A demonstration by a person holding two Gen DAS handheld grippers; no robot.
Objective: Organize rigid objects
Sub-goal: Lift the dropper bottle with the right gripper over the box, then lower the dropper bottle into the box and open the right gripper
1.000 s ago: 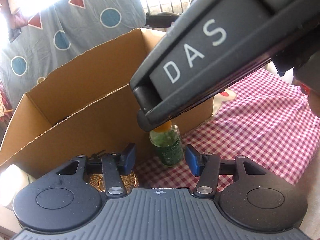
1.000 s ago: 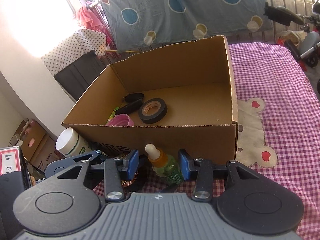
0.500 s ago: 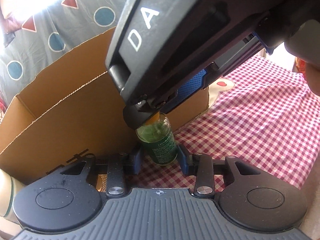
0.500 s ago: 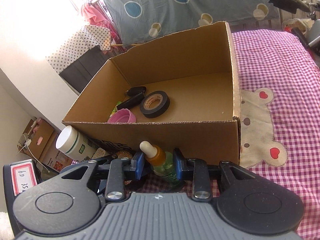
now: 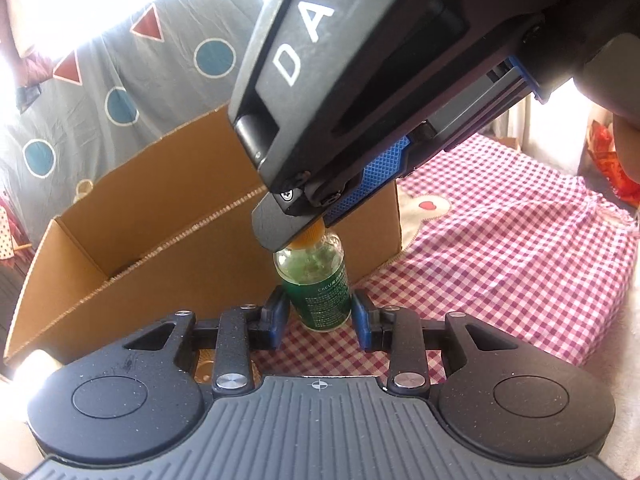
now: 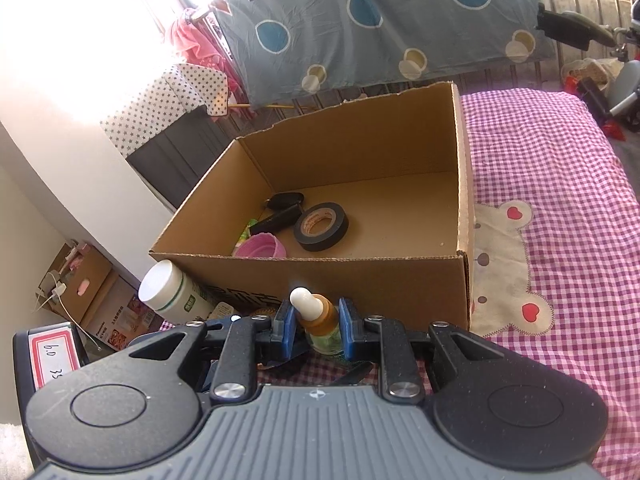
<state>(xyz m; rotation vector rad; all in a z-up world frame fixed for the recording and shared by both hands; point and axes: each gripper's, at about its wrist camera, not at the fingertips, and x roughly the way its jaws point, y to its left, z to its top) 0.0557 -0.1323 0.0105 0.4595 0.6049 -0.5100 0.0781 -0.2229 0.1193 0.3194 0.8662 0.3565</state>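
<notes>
**Two claws on one dropper bottle**

Both claws meet on the same small dropper bottle (image 5: 316,288), which stands just in front of the cardboard box (image 6: 360,280) on the red-checked cloth (image 5: 500,260). The left claw (image 5: 316,316) has its blue pads pressed on the green lower body. The right claw (image 6: 316,326) is closing higher up, its pads pinching the amber neck beneath the white rubber bulb.

Seen from the left, the right tool's black housing bears white letters reading "DAS". The bottle's green label carries pale print; it seems to begin "CKCU", though the rest is too small to read.

Inside the box lie a roll of black tape (image 6: 321,226), a pink bowl (image 6: 260,247) and a dark object (image 6: 280,216). A white-capped jar (image 6: 176,292) with green label print leans beside the box's left corner. At the lower left edge a red-bordered sticker (image 6: 50,356) shows handwritten "6.0" and "33".
</notes>
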